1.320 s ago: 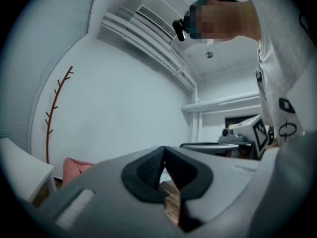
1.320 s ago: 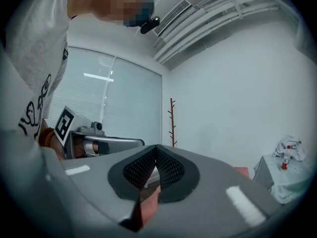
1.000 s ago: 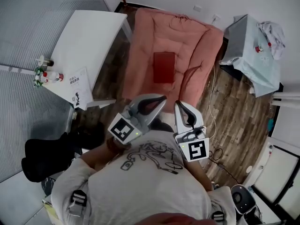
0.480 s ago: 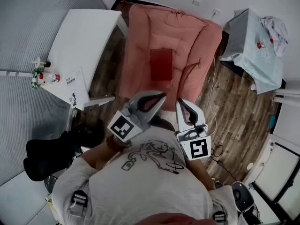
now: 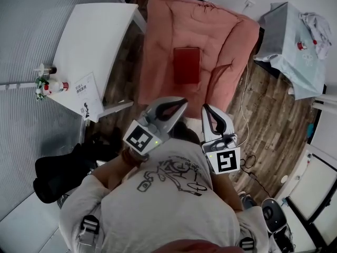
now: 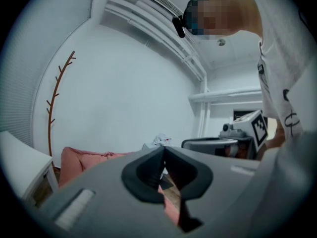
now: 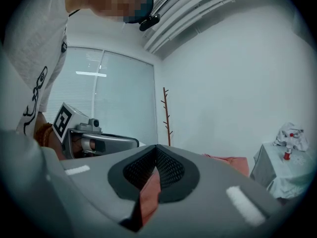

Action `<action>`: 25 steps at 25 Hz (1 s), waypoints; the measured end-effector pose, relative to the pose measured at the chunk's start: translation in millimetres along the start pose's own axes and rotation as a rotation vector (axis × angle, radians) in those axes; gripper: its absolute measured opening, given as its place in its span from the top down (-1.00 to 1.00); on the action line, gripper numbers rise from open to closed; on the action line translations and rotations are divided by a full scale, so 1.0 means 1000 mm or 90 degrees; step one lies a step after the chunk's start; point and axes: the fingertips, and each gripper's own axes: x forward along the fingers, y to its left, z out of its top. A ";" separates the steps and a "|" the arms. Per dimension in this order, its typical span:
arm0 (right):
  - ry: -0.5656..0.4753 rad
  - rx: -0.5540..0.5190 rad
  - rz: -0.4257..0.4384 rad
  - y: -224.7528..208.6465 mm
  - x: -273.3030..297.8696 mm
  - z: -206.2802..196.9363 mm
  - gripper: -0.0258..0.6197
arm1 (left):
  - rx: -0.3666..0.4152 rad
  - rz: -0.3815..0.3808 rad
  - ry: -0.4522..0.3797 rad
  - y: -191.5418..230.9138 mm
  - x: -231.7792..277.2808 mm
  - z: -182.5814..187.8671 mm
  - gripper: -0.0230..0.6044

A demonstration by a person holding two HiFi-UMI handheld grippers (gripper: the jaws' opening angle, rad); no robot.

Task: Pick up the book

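A dark red book (image 5: 186, 65) lies flat in the middle of a pink cushioned mat (image 5: 163, 46) on the floor. My left gripper (image 5: 181, 103) hangs above the mat's near edge, jaws shut and empty, well short of the book. My right gripper (image 5: 206, 108) sits beside it to the right, also shut with nothing held. In the left gripper view the left gripper (image 6: 164, 149) has its tips together, with the pink mat (image 6: 81, 158) low beyond them. In the right gripper view the right gripper (image 7: 156, 148) is closed too, and the mat (image 7: 233, 163) shows past it. The book is hidden in both gripper views.
A white table (image 5: 100, 41) stands left of the mat with small bottles (image 5: 50, 85) and a leaflet (image 5: 87, 95) on it. A cloth-covered stand (image 5: 295, 51) is at the right. A cable (image 5: 243, 99) runs over the wooden floor. A bare branch coat stand (image 6: 53, 108) leans by the wall.
Both grippers have shifted slightly down in the head view and the mat with the book now sits a little to the right. Both stayed shut.
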 end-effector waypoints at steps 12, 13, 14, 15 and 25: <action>0.062 0.009 -0.003 -0.028 0.054 -0.072 0.90 | -0.022 -0.004 0.052 0.078 0.014 -0.066 0.91; 0.068 0.013 0.001 -0.031 0.060 -0.082 0.90 | -0.027 -0.004 0.055 0.084 0.017 -0.073 0.91; 0.073 0.018 0.005 -0.034 0.065 -0.091 0.90 | -0.030 -0.005 0.058 0.089 0.020 -0.079 0.91; 0.078 0.023 0.006 -0.037 0.070 -0.100 0.90 | -0.031 -0.008 0.062 0.093 0.023 -0.086 0.91; 0.135 0.047 0.007 -0.070 0.102 -0.198 0.80 | -0.064 -0.016 0.103 0.134 0.054 -0.181 0.77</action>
